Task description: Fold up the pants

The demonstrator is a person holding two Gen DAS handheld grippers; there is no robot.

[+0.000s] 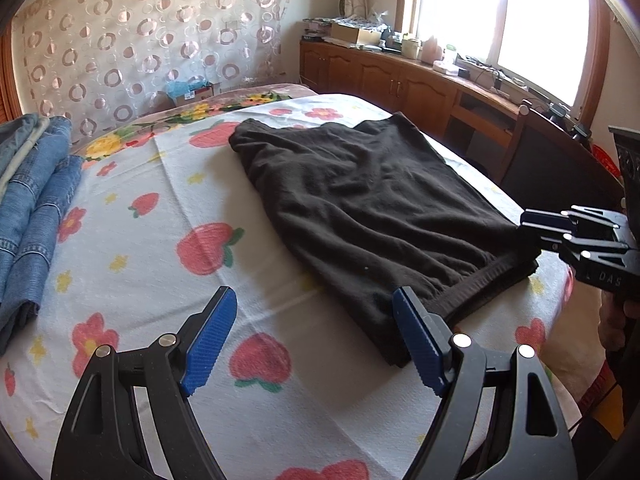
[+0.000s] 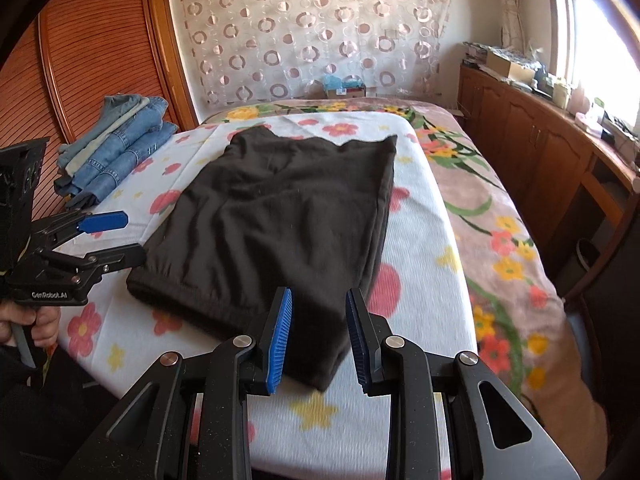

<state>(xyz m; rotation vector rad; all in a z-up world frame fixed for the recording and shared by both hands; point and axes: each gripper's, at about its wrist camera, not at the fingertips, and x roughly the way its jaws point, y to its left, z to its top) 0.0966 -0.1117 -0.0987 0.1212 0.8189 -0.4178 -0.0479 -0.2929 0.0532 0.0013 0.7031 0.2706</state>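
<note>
Black pants point(image 1: 372, 208) lie folded flat on the white flowered bed cover point(image 1: 160, 248), waistband end toward me; they also show in the right wrist view point(image 2: 280, 216). My left gripper point(image 1: 316, 300) is open and empty, its right finger at the pants' near left corner. It shows from the side in the right wrist view point(image 2: 128, 236), jaws apart beside the waistband. My right gripper point(image 2: 318, 300) is open with its jaws standing either side of the pants' near right corner, not closed on it. In the left wrist view it point(image 1: 536, 228) sits at the pants' right corner.
A stack of folded blue jeans point(image 1: 32, 216) lies at the bed's left side, also in the right wrist view point(image 2: 116, 144). A wooden cabinet point(image 1: 400, 80) with clutter runs under the window on the right. A wooden wardrobe point(image 2: 92, 64) stands left. A flowered blanket point(image 2: 500, 208) covers the bed's right.
</note>
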